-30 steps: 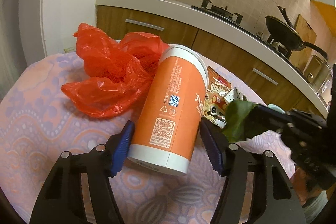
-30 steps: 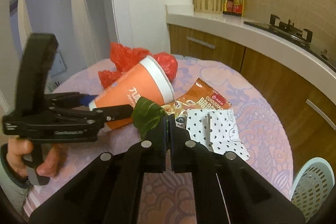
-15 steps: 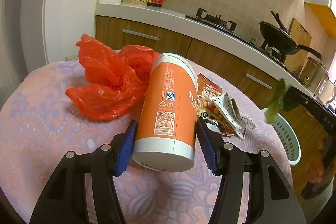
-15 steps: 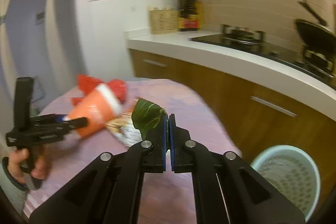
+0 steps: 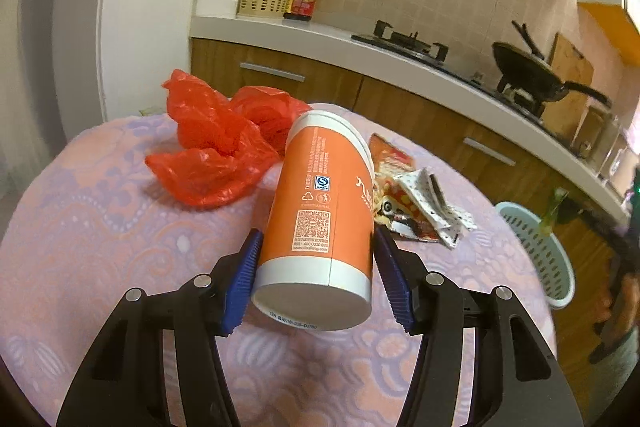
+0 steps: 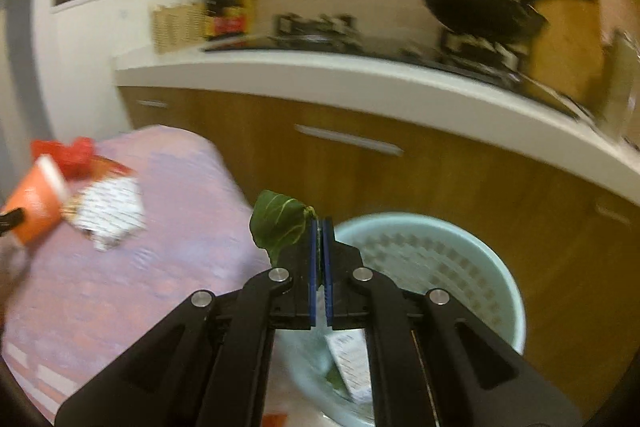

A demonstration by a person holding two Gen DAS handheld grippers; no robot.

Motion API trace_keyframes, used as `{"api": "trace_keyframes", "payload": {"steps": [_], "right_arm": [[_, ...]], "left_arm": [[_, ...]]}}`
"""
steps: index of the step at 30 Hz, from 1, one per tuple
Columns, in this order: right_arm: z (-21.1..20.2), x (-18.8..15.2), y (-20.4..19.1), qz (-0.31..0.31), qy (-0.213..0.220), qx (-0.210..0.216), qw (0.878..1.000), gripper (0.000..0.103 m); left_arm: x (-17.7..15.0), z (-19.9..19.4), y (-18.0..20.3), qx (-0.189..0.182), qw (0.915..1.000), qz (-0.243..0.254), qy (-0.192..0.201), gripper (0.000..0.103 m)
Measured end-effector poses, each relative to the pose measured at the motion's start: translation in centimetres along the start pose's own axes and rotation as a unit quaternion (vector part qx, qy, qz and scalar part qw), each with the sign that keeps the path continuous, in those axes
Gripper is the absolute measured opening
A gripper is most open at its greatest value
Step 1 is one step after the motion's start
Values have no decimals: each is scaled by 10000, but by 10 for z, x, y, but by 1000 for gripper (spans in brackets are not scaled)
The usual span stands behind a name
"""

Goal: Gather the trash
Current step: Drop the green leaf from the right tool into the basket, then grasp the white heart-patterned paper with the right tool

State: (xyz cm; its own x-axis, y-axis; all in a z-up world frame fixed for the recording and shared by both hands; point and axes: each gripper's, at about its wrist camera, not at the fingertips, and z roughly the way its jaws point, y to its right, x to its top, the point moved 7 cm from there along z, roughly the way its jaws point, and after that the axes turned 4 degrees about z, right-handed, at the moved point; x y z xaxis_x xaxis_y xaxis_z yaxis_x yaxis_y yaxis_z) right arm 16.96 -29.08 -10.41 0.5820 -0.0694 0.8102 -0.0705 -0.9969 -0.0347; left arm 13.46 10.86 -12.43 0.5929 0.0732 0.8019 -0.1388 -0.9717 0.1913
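Kitchen blurred; basket point(image 6: 496, 267) contents unclear; leaf point(image 6: 280, 221) half-hidden by jaws.

Both views are fisheye w/ heavy barrel bend, counter edge point(image 5: 400, 63) curves hard and corners go black. Indoor light, warm-ish and kinda dim, strongest glow at the far right edge of the left wrist view. Left wrist pic is mostly sharp; soft shadow under the orange canister point(image 5: 320, 203). Right wrist pic is smeared w/ motion blur, pan point(image 6: 480, 11) and bottles point(image 6: 230, 7) streaky, only the gripper's own fingers point(image 6: 308, 259) crisp.
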Motion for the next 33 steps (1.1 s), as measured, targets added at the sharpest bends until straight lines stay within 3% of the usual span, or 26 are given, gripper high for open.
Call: {"api": "trace_keyframes", "payload": {"steps": [4,6,7,8,9,10,16,25,33], "right_arm": [[20,-16,35,466,-417,-289,9976,2],[33,-25,47,679,-738,-303,9945,9],[37,-28,50,728,-812,-355,9934,23],[38,-30,52,753,-818,-420,9929,49],[37,-32,53,754,-777,-455,9931,63],[35,-32,52,733,-723,-460,9936,70],[19,-15,16,513,-451,-52,9977,70],[-2,14,-106,-83,77,1108,9938,70],[11,10,-190,-621,-80,1608,9850,70]], "left_arm": [[0,-1,-1,0,9999,-21,131,54],[0,0,-2,-16,9999,-67,115,54],[0,0,-4,-25,9999,-100,125,54],[-1,-1,-4,-34,9998,-118,140,54],[-1,-2,-4,-42,9998,-133,159,54],[-1,-2,-5,-39,9998,-140,167,54],[-1,-2,-2,-52,9998,-91,195,54],[-2,-1,-4,-101,9996,-154,197,54],[-6,8,-4,-30,9998,-162,-75,54]]}}
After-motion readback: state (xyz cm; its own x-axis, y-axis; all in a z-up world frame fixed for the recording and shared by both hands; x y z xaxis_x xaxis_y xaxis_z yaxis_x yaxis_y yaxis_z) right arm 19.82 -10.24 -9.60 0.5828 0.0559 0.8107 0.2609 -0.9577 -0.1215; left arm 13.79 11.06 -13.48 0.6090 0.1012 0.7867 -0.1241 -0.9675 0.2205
